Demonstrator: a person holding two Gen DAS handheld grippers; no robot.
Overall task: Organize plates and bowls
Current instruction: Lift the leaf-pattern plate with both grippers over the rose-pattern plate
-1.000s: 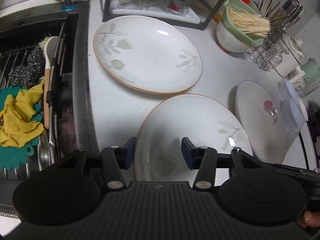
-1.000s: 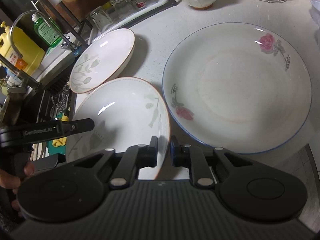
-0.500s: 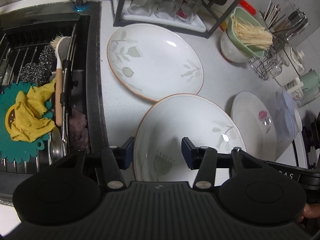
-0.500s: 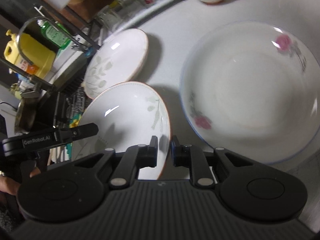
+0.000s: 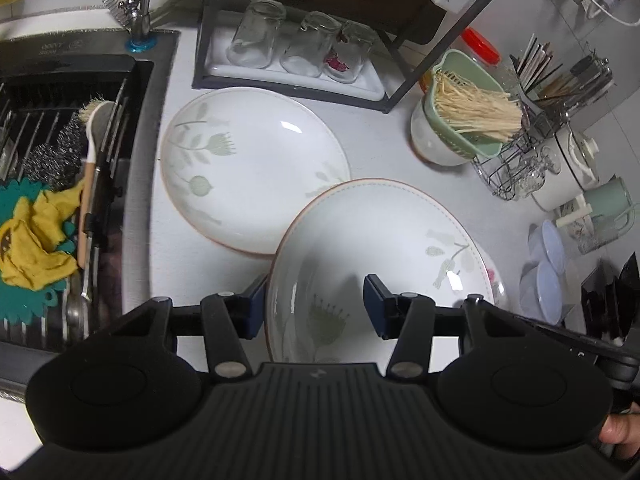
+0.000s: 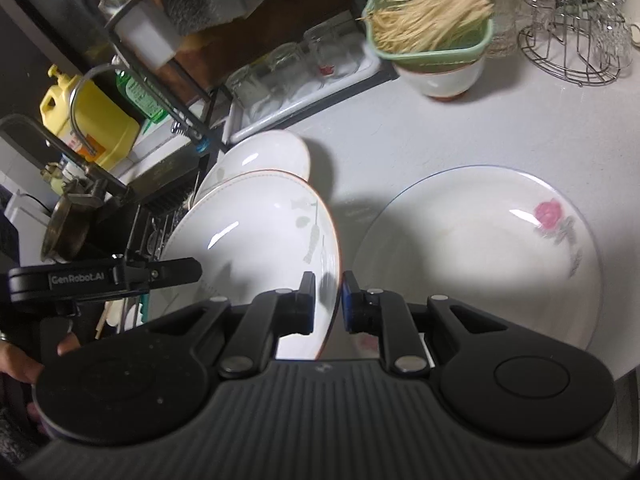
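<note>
We read "GenRobot.AI" on the left gripper (image 6: pixel 176 272), apparently spread astride the white leaf-patterned plate (image 6: pixel 256 248). The right gripper (image 6: pixel 327 300) pinched its rim, held above the counter. Only the right view showed the rose-patterned plate (image 6: pixel 480 256) fully.

Plates crowd the counter, with a little bare room beside them

Ahead of the left claw (image 5: pixel 314 306) lies a leaf plate (image 5: pixel 248 168), and behind it a black rack (image 5: pixel 288 80) with glasses blocks the way. The sink (image 5: pixel 60 184) is on its left. Ahead of the right claw (image 6: pixel 328 296), the rose plate (image 6: pixel 480 256) fills the counter (image 6: pixel 420 128), which is bare further ahead, up to the green tub (image 6: pixel 432 48).
</note>
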